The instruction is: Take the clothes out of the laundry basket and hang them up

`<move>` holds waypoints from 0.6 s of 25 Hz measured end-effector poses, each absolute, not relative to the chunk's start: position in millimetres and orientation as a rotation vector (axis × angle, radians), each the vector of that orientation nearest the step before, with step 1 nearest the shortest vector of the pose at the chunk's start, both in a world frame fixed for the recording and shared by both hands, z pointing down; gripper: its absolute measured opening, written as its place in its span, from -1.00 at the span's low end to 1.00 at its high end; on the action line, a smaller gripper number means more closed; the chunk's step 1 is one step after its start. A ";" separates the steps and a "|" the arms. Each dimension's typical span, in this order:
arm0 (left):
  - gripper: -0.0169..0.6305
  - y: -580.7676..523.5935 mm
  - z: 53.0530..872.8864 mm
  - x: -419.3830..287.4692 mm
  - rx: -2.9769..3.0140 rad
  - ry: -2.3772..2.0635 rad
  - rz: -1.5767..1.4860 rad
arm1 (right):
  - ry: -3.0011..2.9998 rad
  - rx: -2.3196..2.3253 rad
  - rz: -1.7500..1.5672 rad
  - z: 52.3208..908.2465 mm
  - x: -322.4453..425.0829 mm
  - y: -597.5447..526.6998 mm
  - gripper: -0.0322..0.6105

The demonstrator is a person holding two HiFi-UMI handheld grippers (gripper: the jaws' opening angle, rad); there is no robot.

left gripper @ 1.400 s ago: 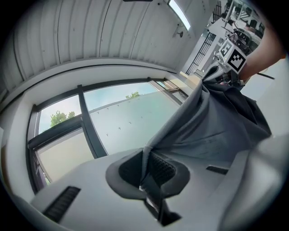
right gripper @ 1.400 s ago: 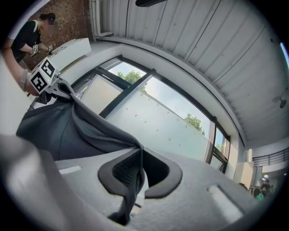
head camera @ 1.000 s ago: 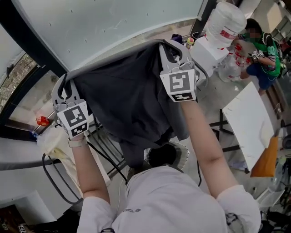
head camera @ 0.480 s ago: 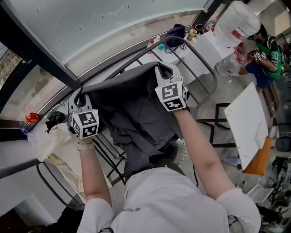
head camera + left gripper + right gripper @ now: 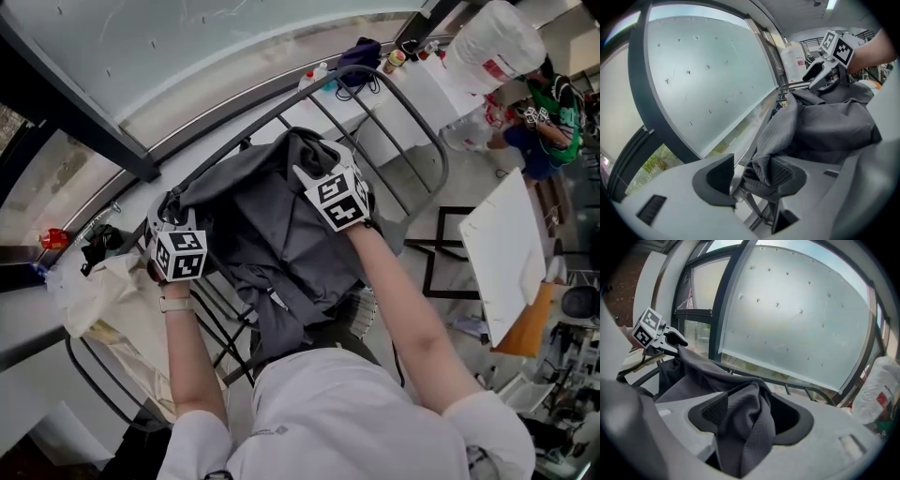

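A dark grey garment (image 5: pixel 272 225) lies bunched over the top bars of a grey metal drying rack (image 5: pixel 403 103). My left gripper (image 5: pixel 169 214) is at its left end and my right gripper (image 5: pixel 314 164) at its upper right. Both pairs of jaws have just been opening. In the left gripper view a fold of the garment (image 5: pixel 825 126) still rests against one pad of the left gripper (image 5: pixel 754 176), with a gap to the other pad. In the right gripper view the cloth (image 5: pixel 693 376) hangs loosely between the parted pads of the right gripper (image 5: pixel 750 413).
A frosted window (image 5: pixel 187 37) runs behind the rack. Cream cloth (image 5: pixel 103 300) hangs at the rack's left. Below the garment shows the rim of a white perforated basket (image 5: pixel 367 314). A white board (image 5: pixel 506 253), a large white bag (image 5: pixel 497 42) and a seated person (image 5: pixel 553 103) are at the right.
Both grippers came down from overhead with the garment, which now rests on the rack bars. Both pairs of jaws went from shut on the cloth to open.
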State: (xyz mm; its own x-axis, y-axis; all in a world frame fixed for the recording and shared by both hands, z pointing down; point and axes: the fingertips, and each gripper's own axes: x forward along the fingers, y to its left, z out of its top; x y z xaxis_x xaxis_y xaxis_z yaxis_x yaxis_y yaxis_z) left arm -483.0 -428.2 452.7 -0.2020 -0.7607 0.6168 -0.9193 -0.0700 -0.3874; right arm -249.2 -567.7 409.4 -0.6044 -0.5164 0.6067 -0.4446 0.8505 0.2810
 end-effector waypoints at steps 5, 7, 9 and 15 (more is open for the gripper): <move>-0.14 -410.4 455.0 -471.8 1.798 -1.953 1.164 | -2.341 0.687 -0.055 404.4 -232.6 -553.0 0.03; -0.13 -400.5 448.8 -466.4 1.785 -1.967 1.167 | -2.372 0.714 -0.039 392.9 -222.2 -546.2 0.03; -0.13 -389.5 439.5 -459.5 1.780 -1.993 1.144 | -2.412 0.735 -0.032 379.4 -212.5 -537.8 0.03; -0.13 -362.1 399.0 -421.5 1.837 -2.071 1.016 | -2.517 0.776 -0.044 338.9 -173.7 -500.3 0.03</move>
State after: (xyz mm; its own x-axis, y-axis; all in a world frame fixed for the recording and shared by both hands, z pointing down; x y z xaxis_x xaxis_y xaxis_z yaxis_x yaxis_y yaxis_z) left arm -421.5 -362.1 399.0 -0.2125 -0.8011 0.5595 -0.9329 -0.0040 -0.3601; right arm -173.7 -500.3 338.9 -0.7115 -0.5354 0.4552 -0.5193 0.8370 0.1727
